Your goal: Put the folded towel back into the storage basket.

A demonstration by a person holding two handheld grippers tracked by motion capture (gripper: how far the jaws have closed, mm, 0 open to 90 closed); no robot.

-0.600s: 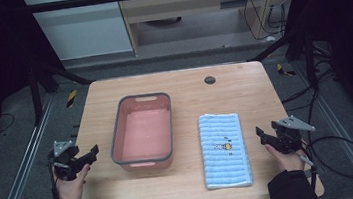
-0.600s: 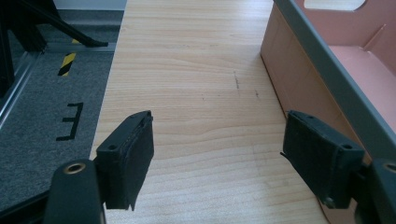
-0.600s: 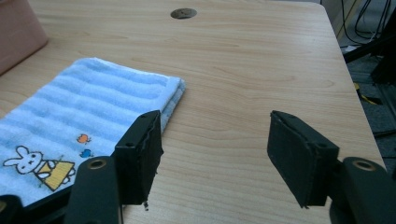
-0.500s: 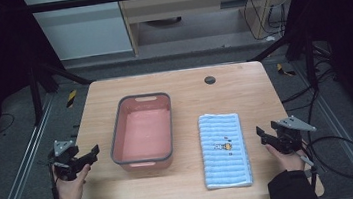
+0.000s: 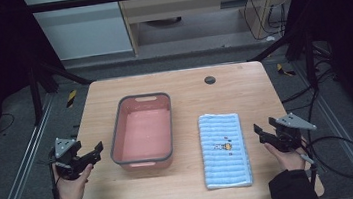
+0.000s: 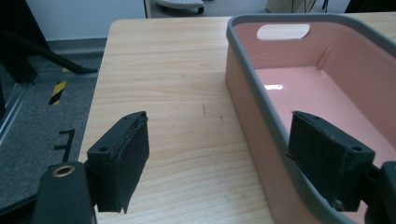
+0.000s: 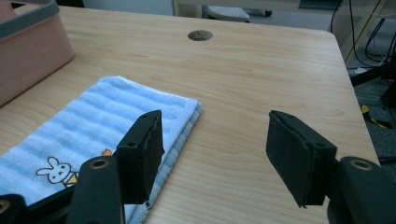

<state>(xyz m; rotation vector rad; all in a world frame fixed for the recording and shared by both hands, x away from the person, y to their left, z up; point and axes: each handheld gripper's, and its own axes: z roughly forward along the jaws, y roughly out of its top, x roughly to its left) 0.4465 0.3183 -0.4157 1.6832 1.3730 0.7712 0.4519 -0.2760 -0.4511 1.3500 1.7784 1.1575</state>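
Observation:
A pink tub [image 5: 116, 131] with a grey rim stands empty left of the table's middle. To its right a folded blue striped towel [image 5: 224, 149] with a small rabbit print lies flat. My left gripper [image 5: 95, 153] is held open at the table's left edge, just left of the tub. In the left gripper view the left gripper [image 6: 217, 121] has one jaw over bare wood and the other over the tub's rim [image 6: 252, 84]. At the right edge my right gripper [image 5: 261, 135] is open too, beside the towel. In the right gripper view the right gripper [image 7: 215, 121] spans the towel's [image 7: 93, 126] right edge and bare wood.
The wooden table [image 5: 189, 98] has a round cable hole [image 5: 209, 80] near its far edge. Bare wood lies behind the tub and towel. A corner of the tub [image 7: 28, 46] shows at the far left of the right gripper view. Metal rails and cables run along the floor on both sides.

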